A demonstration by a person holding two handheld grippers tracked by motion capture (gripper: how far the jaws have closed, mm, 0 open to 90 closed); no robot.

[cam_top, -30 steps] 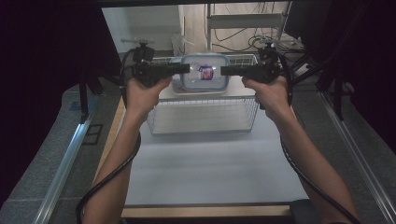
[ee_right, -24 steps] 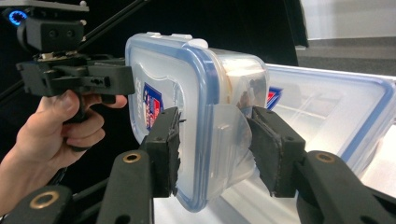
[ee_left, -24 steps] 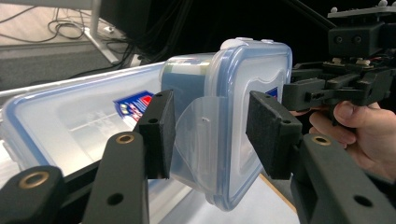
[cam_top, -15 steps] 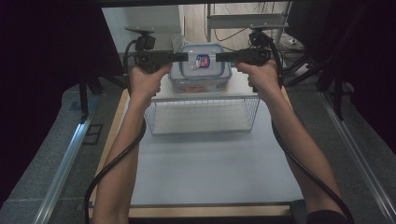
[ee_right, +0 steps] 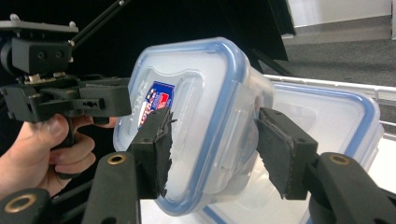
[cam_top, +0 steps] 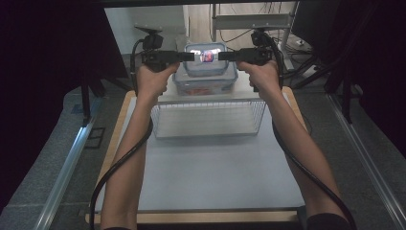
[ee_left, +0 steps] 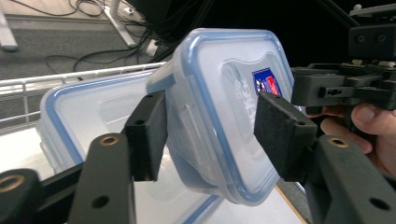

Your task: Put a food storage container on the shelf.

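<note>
From the high view, going outward from 6 o'clock: bare white tabletop (cam_top: 206,177), then the wire basket (cam_top: 208,117) mid-table. Past that, near 12 o'clock, a big blue-rimmed food container (cam_top: 206,81) sits behind the basket, with a small lidded container (cam_top: 207,56) atop it. The left gripper (cam_top: 190,56) and right gripper (cam_top: 221,56) flank the small one; both jaws have just been opening, pads looking slack.

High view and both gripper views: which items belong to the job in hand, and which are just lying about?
In the job:
- small lidded container, between both sets of jaws
- left hand-held gripper
- right hand-held gripper
- large lidded container, beneath it

Lying about:
- wire basket
- cables on the floor
</note>
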